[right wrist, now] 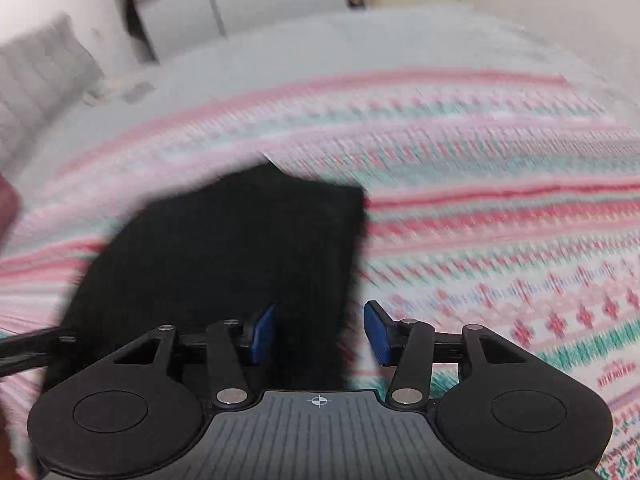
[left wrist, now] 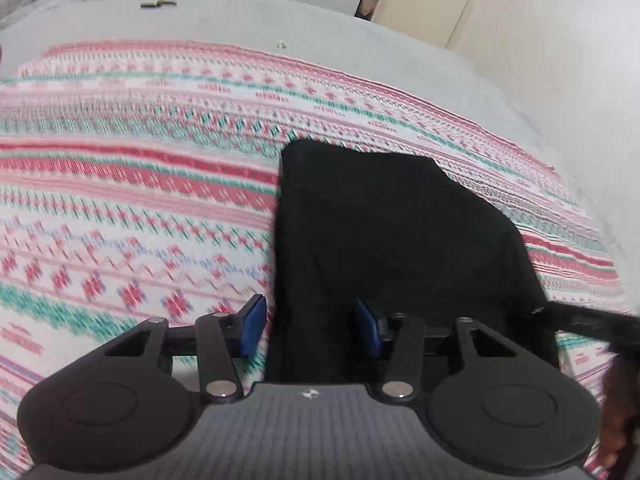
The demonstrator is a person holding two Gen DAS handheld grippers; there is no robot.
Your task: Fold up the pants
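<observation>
- Bed (left wrist: 420,64) w/ plain grey cover, fills most of both views; its far edge runs along pale cupboard doors.
- Patterned blanket (left wrist: 140,184) spread flat over the grey cover: pink, red & teal bands w/ small diamond & flower motifs on white. Grey cover shows bare beyond its far edge.
- Black pants (left wrist: 392,232) lie directly on the blanket, folded into a compact dark block, roughly rectangular, one far corner cut at a slant. Right wrist view shows them too (right wrist: 240,248), blurred.
- Small bits on the bare grey part, far left: a pale crumpled item & a short dark object (left wrist: 158,3); too small to ID.
- Grey pillow (right wrist: 44,72) at the far-left end.
</observation>
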